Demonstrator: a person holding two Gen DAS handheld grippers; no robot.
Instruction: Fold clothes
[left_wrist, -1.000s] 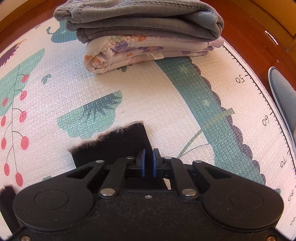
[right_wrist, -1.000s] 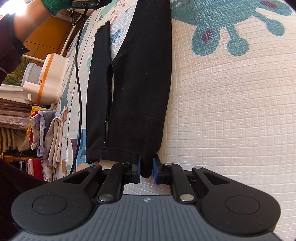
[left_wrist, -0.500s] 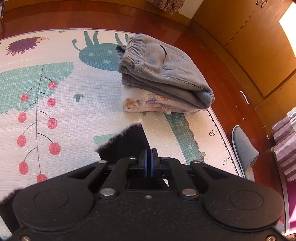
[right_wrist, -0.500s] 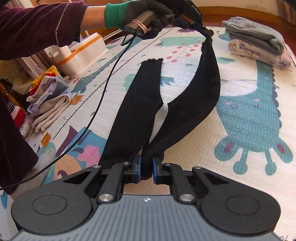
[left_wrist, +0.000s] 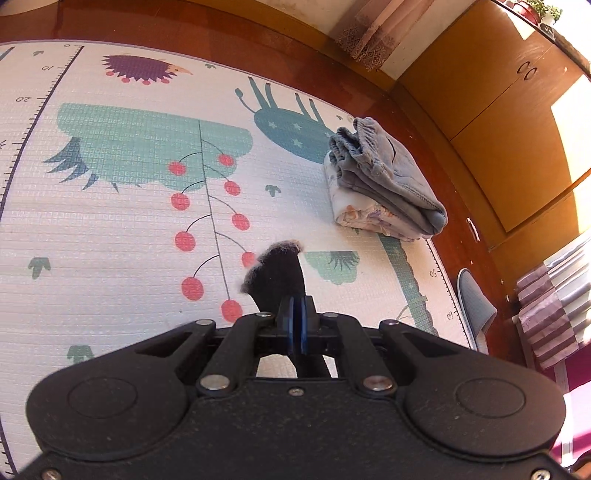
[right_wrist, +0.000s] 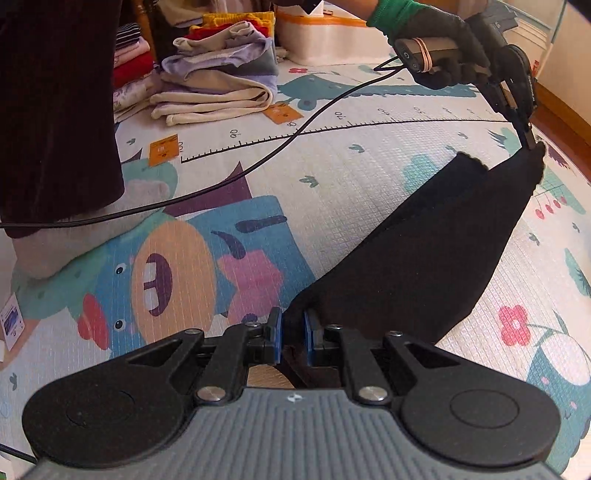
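— Both tongs have risen since the earlier frame, and the black leggings (right_wrist: 424, 251) hang folded between them above the play mat (left_wrist: 110, 240).

— Grips?

— Left tongs (left_wrist: 295, 321) are clenched on a leg end; right tongs (right_wrist: 292, 338) are clamped on the waist end.

— Doing it well probably means keeping the cloth taut, lowering evenly, edges aligned, clear of the folded stack (left_wrist: 384, 192).

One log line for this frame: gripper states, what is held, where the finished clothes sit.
left gripper: shut on black garment | right gripper: shut on black garment | folded stack: on play mat
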